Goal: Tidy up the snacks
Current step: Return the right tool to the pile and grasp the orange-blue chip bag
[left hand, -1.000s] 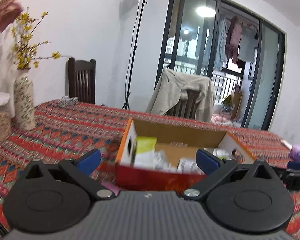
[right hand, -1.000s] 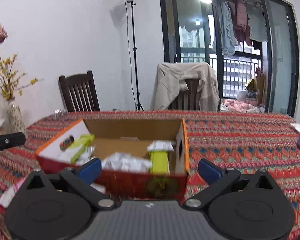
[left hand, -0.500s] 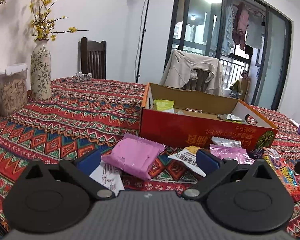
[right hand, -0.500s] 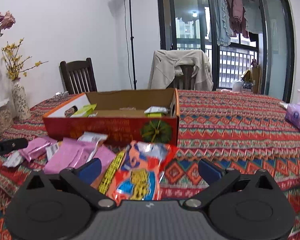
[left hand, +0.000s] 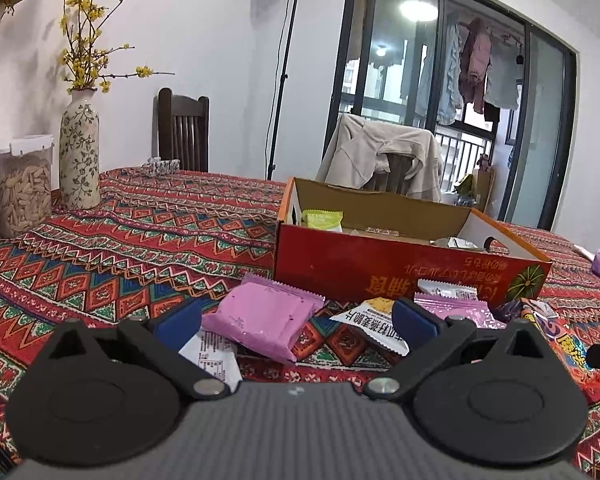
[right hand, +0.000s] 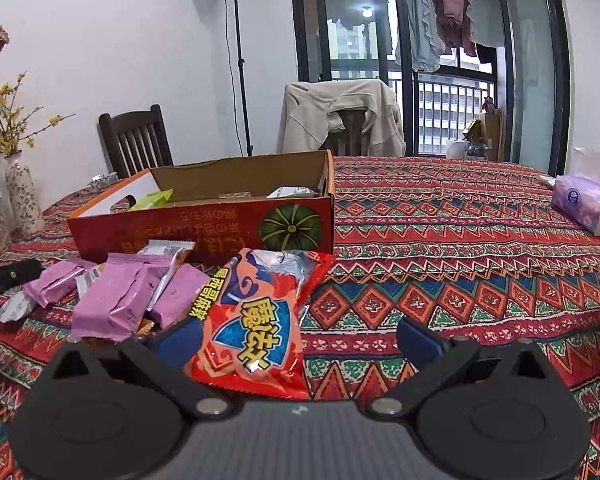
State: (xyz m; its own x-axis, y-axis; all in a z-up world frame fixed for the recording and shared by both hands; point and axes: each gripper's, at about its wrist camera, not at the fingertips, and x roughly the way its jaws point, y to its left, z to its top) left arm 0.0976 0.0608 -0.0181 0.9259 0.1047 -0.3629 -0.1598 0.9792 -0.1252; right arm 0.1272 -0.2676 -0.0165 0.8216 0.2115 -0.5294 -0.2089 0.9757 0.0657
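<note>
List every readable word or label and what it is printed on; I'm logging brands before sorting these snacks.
"魔法士": red snack bag, large characters.
Yellow side strip on the same bag: too distorted to read.
Red box front: gold print upside down, not legible.
White packet: black characters upside down, unreadable.
White label sheet: too small.

Left gripper [left hand: 296,322], right gripper [right hand: 299,338]: black round housings, grey ribbed body, silver pivot screws, blue-padded fingers [left hand: 179,322]
</note>
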